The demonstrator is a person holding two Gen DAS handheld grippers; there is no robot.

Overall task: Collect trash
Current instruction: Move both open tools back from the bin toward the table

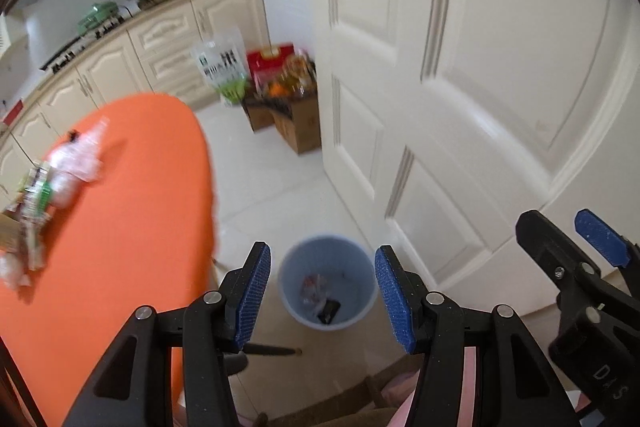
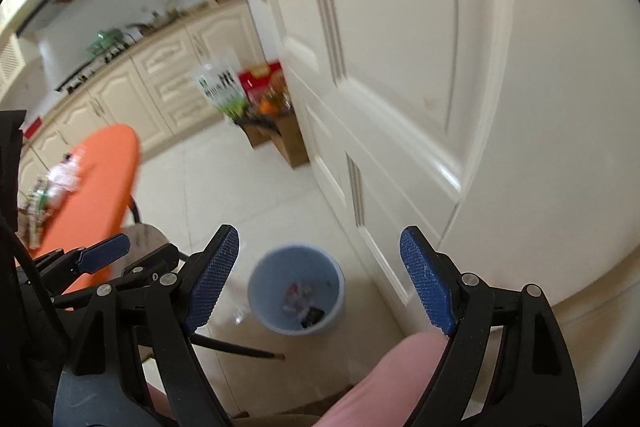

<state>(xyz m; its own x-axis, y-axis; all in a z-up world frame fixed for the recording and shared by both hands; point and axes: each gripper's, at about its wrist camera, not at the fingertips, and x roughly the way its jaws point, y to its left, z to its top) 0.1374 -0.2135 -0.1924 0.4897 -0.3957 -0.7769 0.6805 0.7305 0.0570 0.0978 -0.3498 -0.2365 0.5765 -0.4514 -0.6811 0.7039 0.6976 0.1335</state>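
Left wrist view is showing the left gripper [image 1: 322, 297] and right gripper [image 2: 318, 283] both hanging open and empty over the bin [image 1: 362, 301] — some scraps already lying inside. Remaining trash [image 1: 76, 163] is sitting on the orange table [image 1: 140, 207]: crinkly plastic wrappers, likely light, soft, slippery — pinching a bunched fold looks best.

Black grippers; blue ribbed fingers [image 1: 256, 291]

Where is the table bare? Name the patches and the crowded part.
The orange table is bare along its near edge and its rounded far end by the cabinets. Wrappers crowd its left side.
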